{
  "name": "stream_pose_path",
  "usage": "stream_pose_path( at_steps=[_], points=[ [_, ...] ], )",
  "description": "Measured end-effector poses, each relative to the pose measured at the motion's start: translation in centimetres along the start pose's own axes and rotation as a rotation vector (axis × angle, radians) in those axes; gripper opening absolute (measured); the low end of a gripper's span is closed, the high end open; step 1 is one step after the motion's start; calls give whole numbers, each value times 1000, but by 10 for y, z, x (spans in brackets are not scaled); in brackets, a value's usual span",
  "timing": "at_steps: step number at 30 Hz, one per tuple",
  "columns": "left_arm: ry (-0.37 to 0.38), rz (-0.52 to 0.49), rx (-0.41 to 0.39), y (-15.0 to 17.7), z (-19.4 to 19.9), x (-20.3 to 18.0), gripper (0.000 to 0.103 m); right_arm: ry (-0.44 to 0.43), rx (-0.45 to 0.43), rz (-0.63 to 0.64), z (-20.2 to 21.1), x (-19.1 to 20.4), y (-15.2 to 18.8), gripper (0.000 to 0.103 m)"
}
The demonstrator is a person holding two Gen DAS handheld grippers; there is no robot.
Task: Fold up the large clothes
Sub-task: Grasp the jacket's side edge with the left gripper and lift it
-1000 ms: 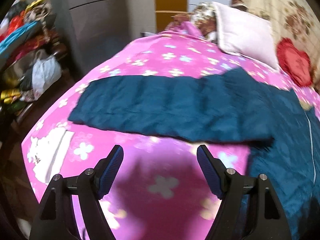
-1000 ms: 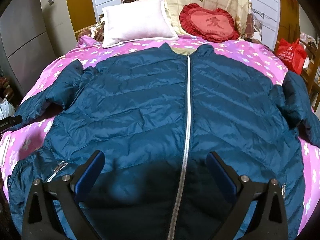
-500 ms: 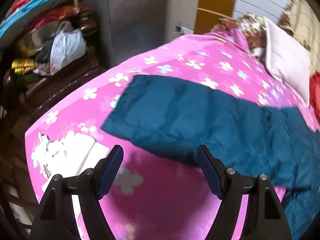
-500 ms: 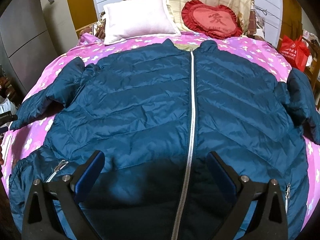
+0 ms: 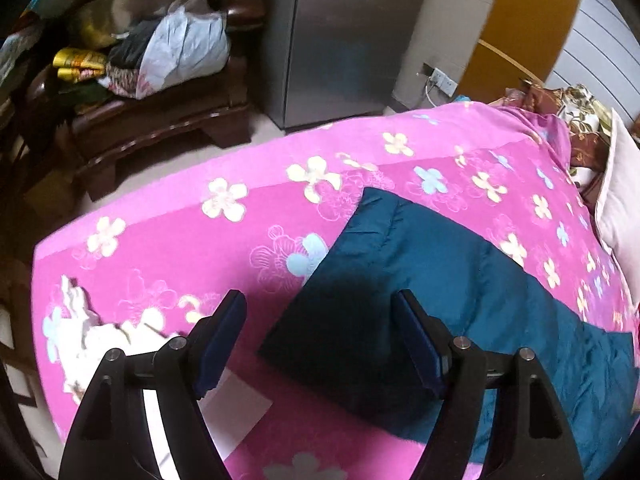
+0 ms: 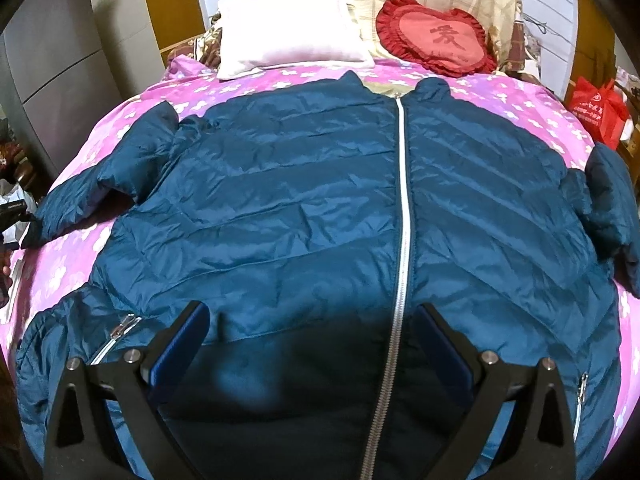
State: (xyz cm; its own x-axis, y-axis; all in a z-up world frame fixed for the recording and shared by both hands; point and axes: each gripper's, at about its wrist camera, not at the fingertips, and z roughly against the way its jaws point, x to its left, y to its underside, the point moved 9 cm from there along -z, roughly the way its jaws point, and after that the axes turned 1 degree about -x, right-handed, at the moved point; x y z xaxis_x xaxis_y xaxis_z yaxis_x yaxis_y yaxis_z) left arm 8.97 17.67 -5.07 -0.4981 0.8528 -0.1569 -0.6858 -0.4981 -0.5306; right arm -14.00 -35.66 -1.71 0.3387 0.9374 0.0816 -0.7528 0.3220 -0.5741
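A large dark blue puffer jacket (image 6: 304, 208) lies flat, front up and zipped, on a pink flowered bed cover (image 6: 532, 124). Its white zipper (image 6: 402, 216) runs down the middle. Both sleeves are spread out to the sides. My right gripper (image 6: 316, 344) is open and empty, hovering over the jacket's hem near the zipper. My left gripper (image 5: 320, 334) is open and empty, just above the cuff end of the jacket's left sleeve (image 5: 400, 280). The sleeve's cuff lies between and ahead of the fingers.
A white pillow (image 6: 288, 36) and a red heart cushion (image 6: 440, 40) lie at the head of the bed. A wooden bench (image 5: 160, 120) piled with bags stands beside the bed, next to a grey cabinet (image 5: 344, 40). A red bag (image 6: 600, 108) is at right.
My left gripper has swung left along the sleeve and closer, so the cuff end now sits between its fingers. My right gripper has edged slightly forward over the hem.
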Motion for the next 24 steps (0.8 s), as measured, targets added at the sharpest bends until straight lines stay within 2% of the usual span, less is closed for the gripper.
stream_pose_path(
  at_steps=[7,8,10,11,12,14,18,24],
  points=[
    [-2,-94,31,3,-16,-20,53,1,18,6,-6,3,2,103],
    [0,-112,28,3,-16,-23,46,2,20,5,-6,3,3,103],
    [13,-155,24,4,-14,-31,25,-2,23,-1,-6,3,4,103],
    [31,-165,27,6,-12,-35,4,-4,23,-6,-6,3,5,103],
    [53,-169,35,8,-9,-39,0,-4,23,-8,-7,3,5,103],
    [57,-187,25,14,2,-46,0,-3,26,-10,-7,2,6,103],
    [109,-247,-40,24,37,-67,0,8,12,1,0,1,5,103],
    [213,-335,-151,37,110,-114,0,51,-25,45,17,-10,4,103]
  ],
)
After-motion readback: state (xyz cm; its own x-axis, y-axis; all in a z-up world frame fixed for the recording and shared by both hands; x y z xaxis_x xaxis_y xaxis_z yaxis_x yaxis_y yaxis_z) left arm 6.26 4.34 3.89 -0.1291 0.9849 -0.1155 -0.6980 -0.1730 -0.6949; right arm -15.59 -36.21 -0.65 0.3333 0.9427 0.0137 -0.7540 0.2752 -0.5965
